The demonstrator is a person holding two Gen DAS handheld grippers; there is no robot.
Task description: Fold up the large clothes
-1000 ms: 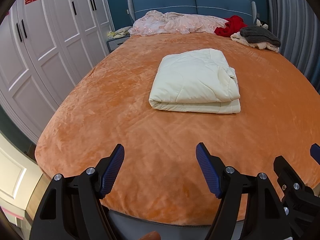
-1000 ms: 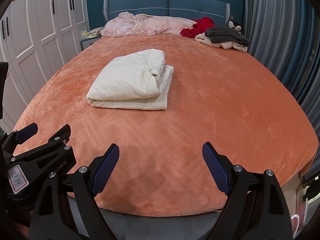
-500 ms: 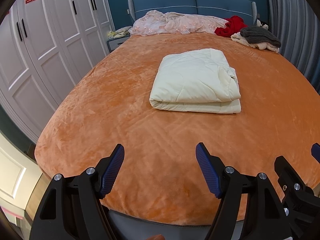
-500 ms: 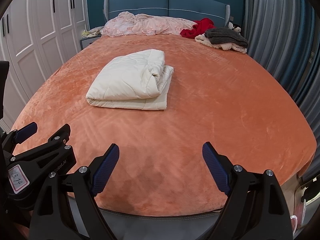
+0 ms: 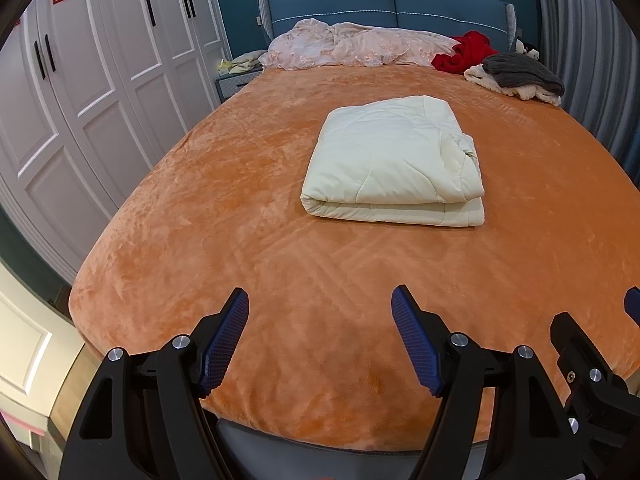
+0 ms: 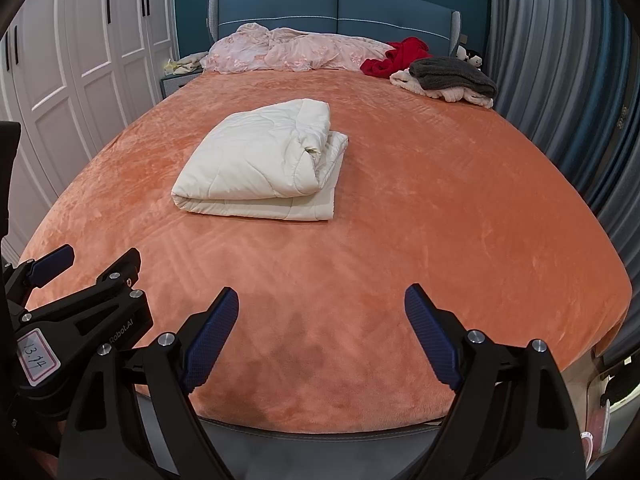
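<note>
A cream padded garment [image 5: 394,162] [image 6: 262,162] lies folded into a thick rectangle in the middle of the orange bed cover [image 5: 240,208] [image 6: 440,200]. My left gripper [image 5: 320,304] hovers over the bed's near edge, well short of the bundle, open with nothing between its blue pads. My right gripper [image 6: 322,302] hangs beside it over the same edge, also open and empty. The left gripper's body [image 6: 80,320] shows at the lower left of the right wrist view.
A pink floral quilt [image 5: 360,46], a red garment [image 5: 464,52] and a grey and cream pile [image 5: 520,76] lie along the blue headboard [image 5: 392,4]. White wardrobe doors [image 5: 80,92] stand on the left, grey curtains [image 6: 560,80] on the right.
</note>
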